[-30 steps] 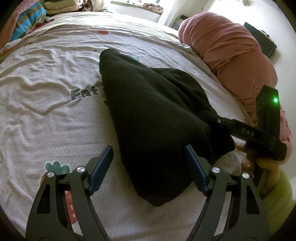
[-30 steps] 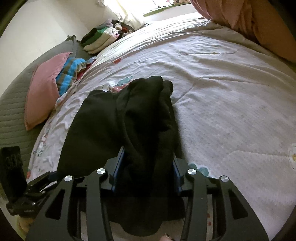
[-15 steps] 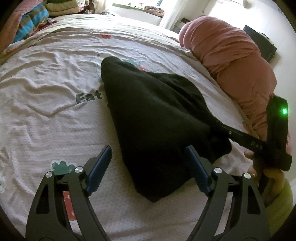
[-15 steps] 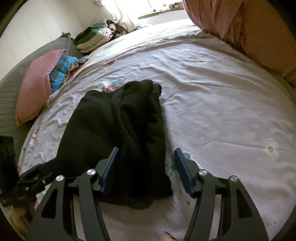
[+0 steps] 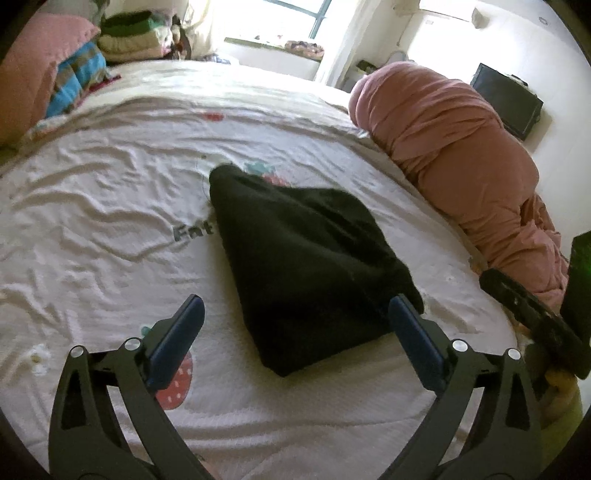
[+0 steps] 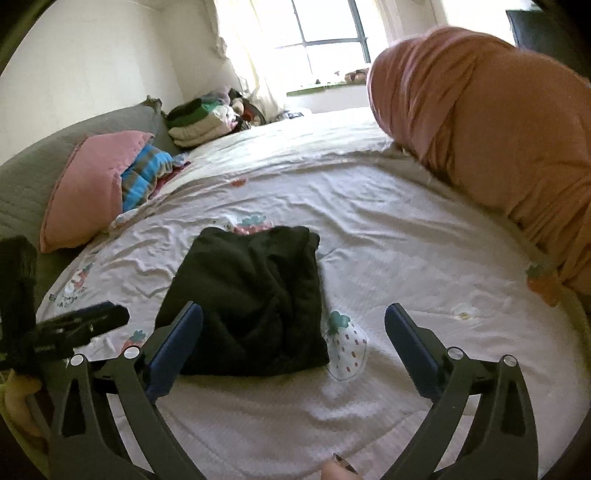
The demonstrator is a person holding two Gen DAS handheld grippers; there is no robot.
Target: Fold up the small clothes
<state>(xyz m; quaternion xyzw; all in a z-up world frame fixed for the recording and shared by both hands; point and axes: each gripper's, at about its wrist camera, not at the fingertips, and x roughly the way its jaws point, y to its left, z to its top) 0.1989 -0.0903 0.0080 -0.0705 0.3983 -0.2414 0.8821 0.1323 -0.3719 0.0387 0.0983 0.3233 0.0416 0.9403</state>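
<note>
A black garment [image 5: 306,266] lies folded in a compact wedge on the white printed bedsheet [image 5: 92,229]. It also shows in the right wrist view [image 6: 251,299], roughly square. My left gripper [image 5: 295,332] is open and empty, just short of the garment's near corner. My right gripper [image 6: 293,341] is open and empty, drawn back from the garment's near edge. The right gripper's body [image 5: 532,314] shows at the right edge of the left wrist view; the left gripper's body [image 6: 74,328] shows at the left of the right wrist view.
A rolled pink duvet [image 5: 461,155] lies along the bed's right side. A pink pillow [image 6: 88,184], a striped blue cloth [image 6: 144,173] and a stack of folded clothes [image 6: 199,122] sit at the far left. A window [image 6: 325,26] is behind.
My right gripper has opened, let go of the black garment and pulled back. The garment now lies flat on the sheet. My left gripper has drawn back and risen a little.
</note>
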